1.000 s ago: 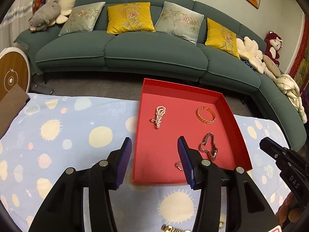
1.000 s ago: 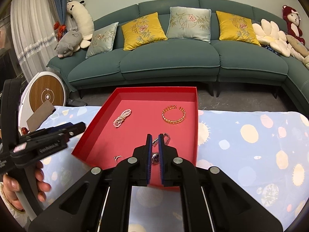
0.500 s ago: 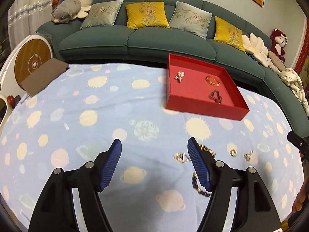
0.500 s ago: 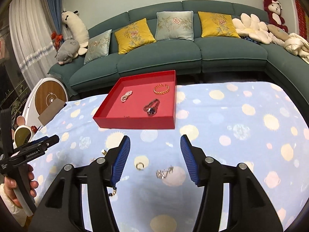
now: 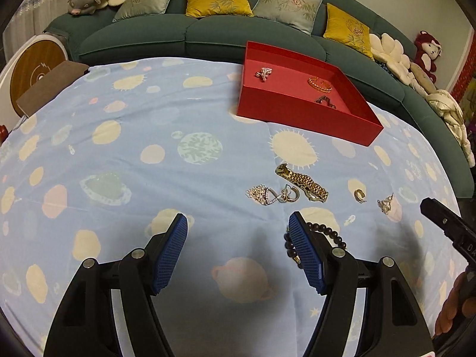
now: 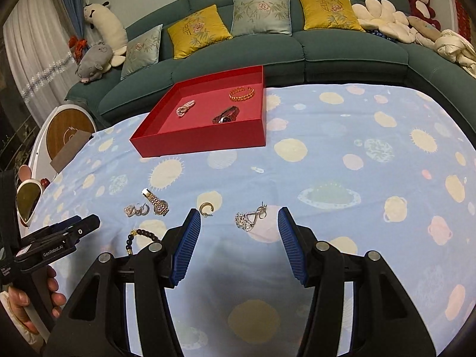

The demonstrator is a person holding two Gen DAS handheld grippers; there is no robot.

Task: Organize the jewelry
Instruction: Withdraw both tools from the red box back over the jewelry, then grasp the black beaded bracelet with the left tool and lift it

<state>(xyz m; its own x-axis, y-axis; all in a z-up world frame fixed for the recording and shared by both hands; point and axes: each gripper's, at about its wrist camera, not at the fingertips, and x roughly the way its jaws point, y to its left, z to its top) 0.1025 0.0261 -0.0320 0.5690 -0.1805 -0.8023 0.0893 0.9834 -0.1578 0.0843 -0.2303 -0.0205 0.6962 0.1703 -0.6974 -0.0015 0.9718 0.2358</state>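
**Desk:** What does the next move turn on?

**Photographer:** The silver rhinestone earring (image 6: 249,218) lies on the planet-print cloth (image 6: 342,154) at twelve o'clock from the right gripper (image 6: 239,245), just ahead of its tips, long axis running ten to four. That gripper is nearer; its jaws, having just been opening, stand half-wide and empty.

**Desk:** And the left?

**Photographer:** The left gripper (image 5: 238,251) is wide, empty. A dark bead bracelet (image 5: 324,232) curls behind its right pad (image 5: 303,253); a gold link watch (image 5: 302,181) lies at one o'clock.

**Desk:** Destination?

**Photographer:** The shallow, matte red tray (image 6: 205,141), eleven o'clock, already holding pearls, a gold bangle and a watch.
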